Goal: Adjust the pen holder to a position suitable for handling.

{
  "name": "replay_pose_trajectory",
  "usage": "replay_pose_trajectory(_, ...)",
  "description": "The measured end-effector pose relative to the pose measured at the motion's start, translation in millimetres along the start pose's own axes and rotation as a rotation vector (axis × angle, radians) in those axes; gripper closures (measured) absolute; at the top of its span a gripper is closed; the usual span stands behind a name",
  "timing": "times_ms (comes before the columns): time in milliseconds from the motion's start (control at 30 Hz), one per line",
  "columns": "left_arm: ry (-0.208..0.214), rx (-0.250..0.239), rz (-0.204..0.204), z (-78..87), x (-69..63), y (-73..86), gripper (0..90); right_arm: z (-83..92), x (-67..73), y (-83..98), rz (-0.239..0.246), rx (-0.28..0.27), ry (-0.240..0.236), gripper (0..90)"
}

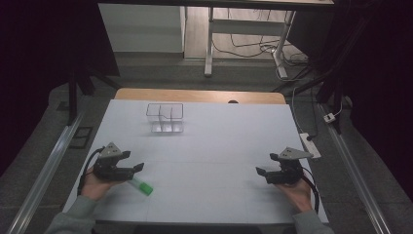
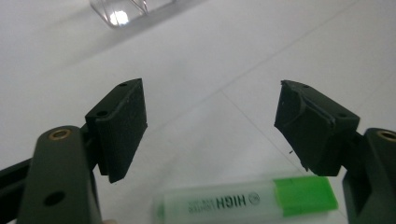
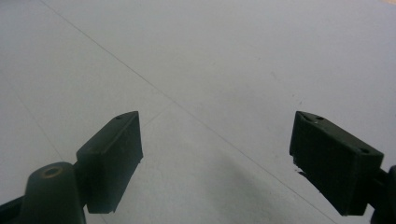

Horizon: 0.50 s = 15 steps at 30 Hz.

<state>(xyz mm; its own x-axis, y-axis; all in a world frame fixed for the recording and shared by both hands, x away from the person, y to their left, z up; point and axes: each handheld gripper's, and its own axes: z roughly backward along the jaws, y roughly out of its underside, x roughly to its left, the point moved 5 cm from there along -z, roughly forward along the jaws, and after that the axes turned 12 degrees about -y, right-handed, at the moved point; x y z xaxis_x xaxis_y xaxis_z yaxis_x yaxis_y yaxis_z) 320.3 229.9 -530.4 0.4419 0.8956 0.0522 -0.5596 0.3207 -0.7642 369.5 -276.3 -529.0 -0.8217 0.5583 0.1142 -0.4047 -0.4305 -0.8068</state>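
A green highlighter point(image 1: 140, 185) with a white labelled barrel lies flat on the white table, just right of my left gripper point(image 1: 133, 162). In the left gripper view the highlighter point(image 2: 247, 203) rests on the table below the wide-apart jaws of my left gripper point(image 2: 210, 121), which is open and holds nothing. My right gripper point(image 1: 266, 165) rests at the table's right side, held by a hand. Its jaws stand far apart over bare table in the right gripper view point(image 3: 217, 158), so it is open.
A clear plastic organiser box point(image 1: 165, 118) with compartments stands at the back left of the white table point(image 1: 214, 146); its corner point(image 2: 121, 11) shows at the top of the left gripper view. A white power strip point(image 1: 310, 144) lies off the table's right edge.
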Motion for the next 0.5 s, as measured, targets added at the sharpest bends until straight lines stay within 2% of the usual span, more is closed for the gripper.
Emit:
replay_pose_trajectory(267,-0.029,0.001,0.018,-8.8,13.9,-17.4,25.5,-1.6,0.1,0.8,0.003,0.01,-0.003,17.0)
replay_pose_trajectory(333,-0.04,0.022,0.019,-16.3,19.3,-21.7,25.5,-1.3,0.4,0.6,0.002,0.006,-0.009,17.2)
replay_pose_trajectory(500,-0.04,0.036,0.03,-27.0,25.5,-29.0,25.8,-1.6,-0.3,1.1,0.0,0.011,-0.004,17.2)
